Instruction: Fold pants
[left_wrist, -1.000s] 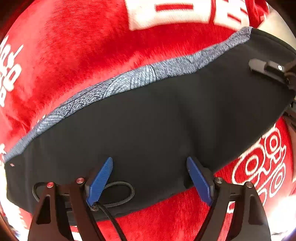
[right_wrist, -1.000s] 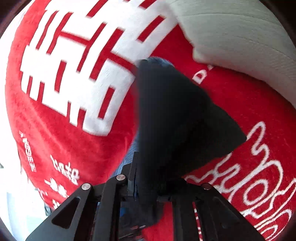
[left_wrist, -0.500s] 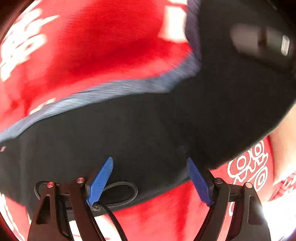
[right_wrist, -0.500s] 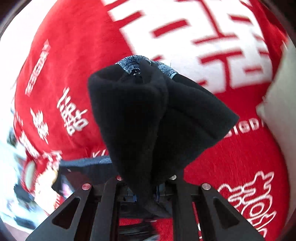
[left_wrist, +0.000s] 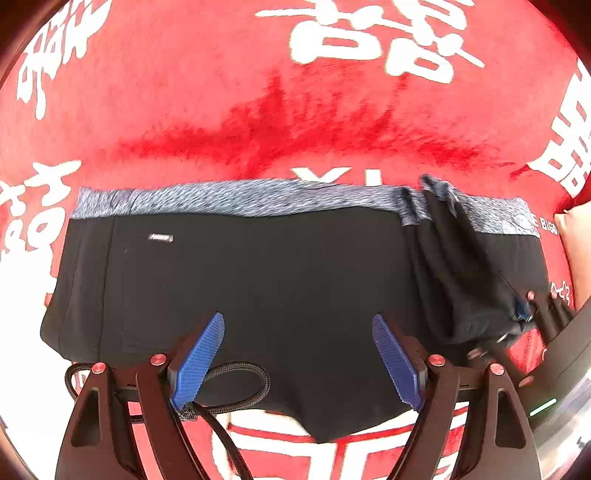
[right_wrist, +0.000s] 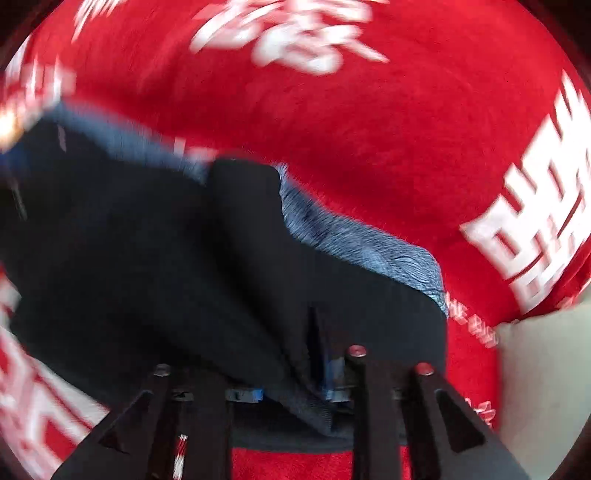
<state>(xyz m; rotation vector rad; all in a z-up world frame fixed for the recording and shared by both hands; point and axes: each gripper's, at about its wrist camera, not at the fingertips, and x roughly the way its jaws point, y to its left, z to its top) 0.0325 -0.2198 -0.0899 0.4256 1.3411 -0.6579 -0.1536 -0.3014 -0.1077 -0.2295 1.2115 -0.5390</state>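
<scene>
place: seems a home | evidence: plush red blanket (left_wrist: 332, 122) with big white characters as work surface; pale cushion (right_wrist: 546, 362) at its edge; black pants (left_wrist: 277, 288) lie on it

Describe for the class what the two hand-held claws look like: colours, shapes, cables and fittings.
The left claw has two black, triangular cut-out finger frames tipped with ribbed blue pads. Small red round fasteners dot its joints, and a black braided cable loops beside the left pad. The right claw has the same black frames and red fasteners; only slivers of blue show on it.
</scene>
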